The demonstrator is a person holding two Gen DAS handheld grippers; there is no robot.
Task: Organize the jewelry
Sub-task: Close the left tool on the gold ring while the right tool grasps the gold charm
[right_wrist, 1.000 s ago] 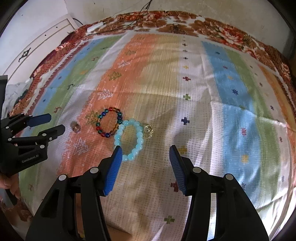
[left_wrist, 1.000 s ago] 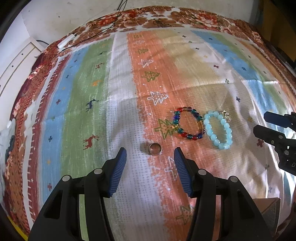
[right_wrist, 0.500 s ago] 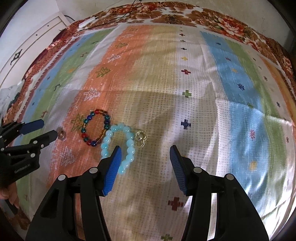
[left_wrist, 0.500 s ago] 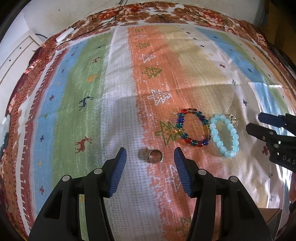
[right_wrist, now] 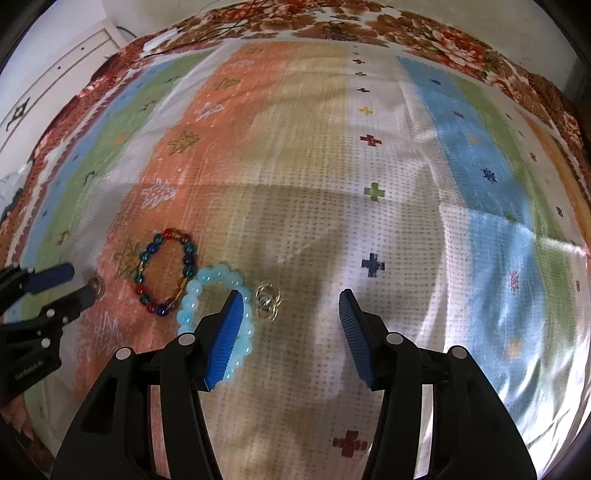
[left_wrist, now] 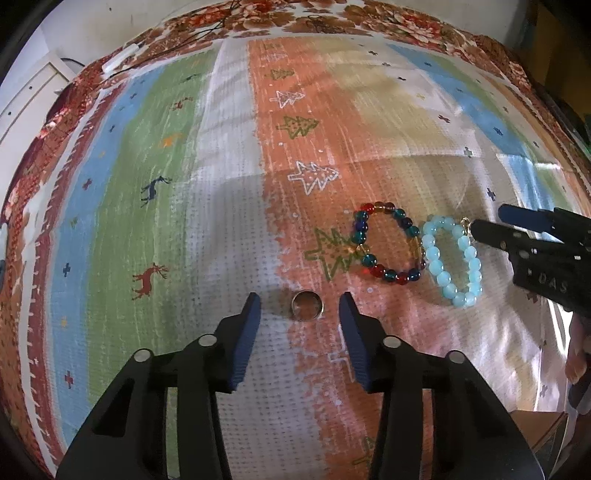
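Observation:
A metal ring (left_wrist: 306,304) lies on the striped cloth between the tips of my open left gripper (left_wrist: 299,306). A multicoloured bead bracelet (left_wrist: 388,242) and a pale blue bead bracelet (left_wrist: 452,260) lie to its right. In the right wrist view the multicoloured bracelet (right_wrist: 166,271), the pale blue bracelet (right_wrist: 218,317) and a small gold earring (right_wrist: 267,301) lie at left. My right gripper (right_wrist: 291,299) is open and empty, its left finger over the pale blue bracelet, the earring just inside that finger. The left gripper (right_wrist: 79,278) shows at far left by the ring (right_wrist: 96,285).
The striped cloth (left_wrist: 184,184) with trees and reindeer covers the whole surface, over a floral sheet (left_wrist: 369,22). Cables (left_wrist: 207,33) lie at the far edge. A white cabinet (right_wrist: 55,70) stands at the left. The right gripper (left_wrist: 491,225) enters from the right in the left wrist view.
Both grippers have moved forward and down toward the jewelry. The ring now sits between the left fingertips; the right gripper's left finger now overlaps the pale blue bracelet.

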